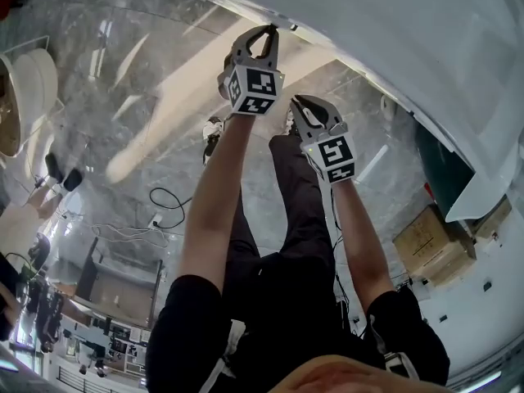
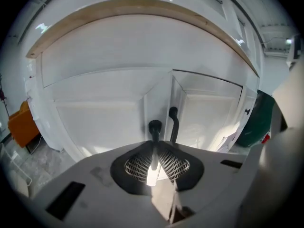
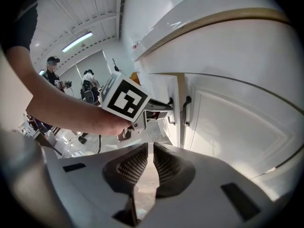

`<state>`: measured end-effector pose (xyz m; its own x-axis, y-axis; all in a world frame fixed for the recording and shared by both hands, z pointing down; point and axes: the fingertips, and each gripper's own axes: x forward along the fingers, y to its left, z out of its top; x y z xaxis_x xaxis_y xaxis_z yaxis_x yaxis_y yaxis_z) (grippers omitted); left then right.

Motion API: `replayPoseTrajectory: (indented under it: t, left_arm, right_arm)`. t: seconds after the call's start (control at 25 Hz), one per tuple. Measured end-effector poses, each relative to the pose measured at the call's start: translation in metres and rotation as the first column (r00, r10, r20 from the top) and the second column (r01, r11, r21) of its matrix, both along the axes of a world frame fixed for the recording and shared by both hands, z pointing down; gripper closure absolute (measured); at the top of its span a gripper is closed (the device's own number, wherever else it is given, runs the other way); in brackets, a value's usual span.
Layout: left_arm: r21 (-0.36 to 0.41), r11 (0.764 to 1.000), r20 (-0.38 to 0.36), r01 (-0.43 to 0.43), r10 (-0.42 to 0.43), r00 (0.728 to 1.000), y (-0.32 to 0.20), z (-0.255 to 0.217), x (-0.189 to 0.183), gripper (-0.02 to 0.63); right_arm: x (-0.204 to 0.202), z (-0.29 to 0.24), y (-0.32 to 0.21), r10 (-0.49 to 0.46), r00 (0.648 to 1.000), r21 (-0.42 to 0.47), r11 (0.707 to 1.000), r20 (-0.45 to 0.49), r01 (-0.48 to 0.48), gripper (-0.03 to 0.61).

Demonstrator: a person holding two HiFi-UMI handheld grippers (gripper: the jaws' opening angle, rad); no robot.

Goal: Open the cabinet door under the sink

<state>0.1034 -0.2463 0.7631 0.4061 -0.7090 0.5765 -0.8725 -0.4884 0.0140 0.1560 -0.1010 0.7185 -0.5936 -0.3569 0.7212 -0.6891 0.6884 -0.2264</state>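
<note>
Black-clad legs (image 1: 291, 244) of the person fill the head view's lower half, w/ both bare forearms reaching fwd. L gripper (image 2: 155, 148) has its jaws closed on the black handle (image 2: 155, 126) of the left cabinet door (image 2: 99, 122); the handle runs down btwn the mesh pads. Second black handle (image 2: 174, 122) sits just beside it on the right door (image 2: 209, 110). Both white doors stand under a tan counter edge (image 2: 142, 8). Can't tell if the left door is cracked open. R gripper (image 3: 148, 151) hangs near, short of the doors, jaws drawn almost together w/ only a slit, nothing btwn them. Dark green object (image 2: 256, 120) sits at the cabinet's right end.
</note>
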Motion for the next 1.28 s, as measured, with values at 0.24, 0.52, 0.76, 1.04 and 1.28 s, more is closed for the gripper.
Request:
replayPoseTrajectory:
  t: [0.24, 0.52, 0.76, 1.04, 1.28]
  left_arm:
    - [-0.031, 0.999, -0.005, 0.020, -0.020, 1.000, 0.051, 0.005, -0.038, 0.568]
    - [-0.045, 0.997, 0.033, -0.055, 0.057, 0.998, 0.082, 0.006, -0.074, 0.569]
    - [-0.056, 0.994, 0.042, -0.096, 0.098, 0.994, 0.102, 0.010, -0.098, 0.569]
    - [-0.052, 0.987, 0.050, -0.152, 0.155, 0.987, 0.118, 0.010, -0.134, 0.569]
    - [-0.059, 0.985, 0.063, -0.163, 0.167, 0.984, 0.133, 0.012, -0.185, 0.571]
  right_arm:
    - [-0.029, 0.004, 0.000, 0.027, 0.999, -0.001, 1.000, 0.023, -0.027, 0.488]
    - [-0.079, -0.005, 0.004, -0.002, 1.000, 0.040, 0.999, 0.028, 0.001, 0.488]
    - [-0.099, 0.000, 0.017, 0.008, 1.000, 0.035, 0.999, 0.011, -0.009, 0.488]
    - [-0.135, -0.002, 0.033, 0.048, 0.999, 0.049, 0.998, 0.017, -0.049, 0.488]
    - [-0.171, -0.002, 0.050, 0.087, 0.996, 0.038, 0.995, 0.030, -0.088, 0.488]
